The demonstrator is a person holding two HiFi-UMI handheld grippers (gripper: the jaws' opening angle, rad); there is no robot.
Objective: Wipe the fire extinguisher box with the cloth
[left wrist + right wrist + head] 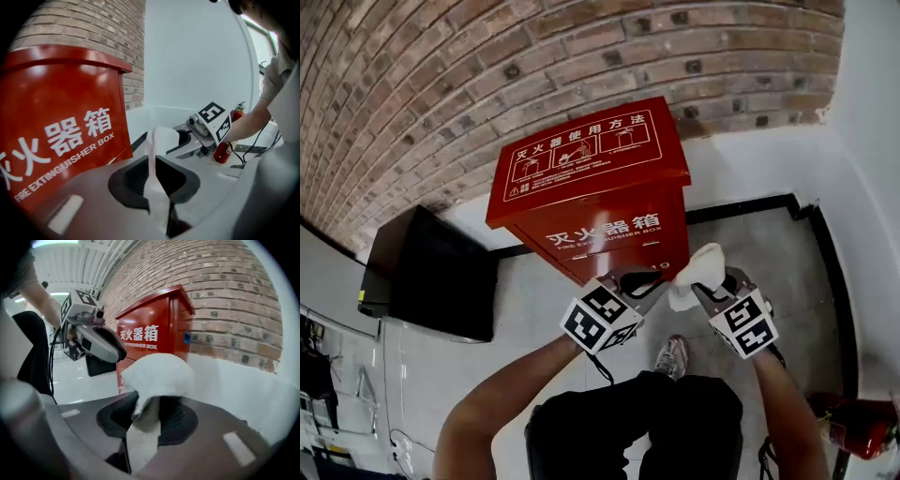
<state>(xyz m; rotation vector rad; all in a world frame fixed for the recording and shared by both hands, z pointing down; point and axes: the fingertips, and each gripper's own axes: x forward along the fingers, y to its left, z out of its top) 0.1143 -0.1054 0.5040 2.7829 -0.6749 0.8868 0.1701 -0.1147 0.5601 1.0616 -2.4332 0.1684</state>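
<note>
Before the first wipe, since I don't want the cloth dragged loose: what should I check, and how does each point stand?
1. Cloth gripped by the right hand-held gripper: ok, it is bunched between the shut jaws.
2. Left hand-held gripper free of the cloth: not ok, a strip is pinched between its jaws too.
3. Cloth on the fire extinguisher box: not ok, it hangs in front, apart from the red face.
4. Box shut: ok, no open lid or door shows.
5. Loose fire extinguisher out of the way: ok, it is on the floor off to the person's right.
</note>
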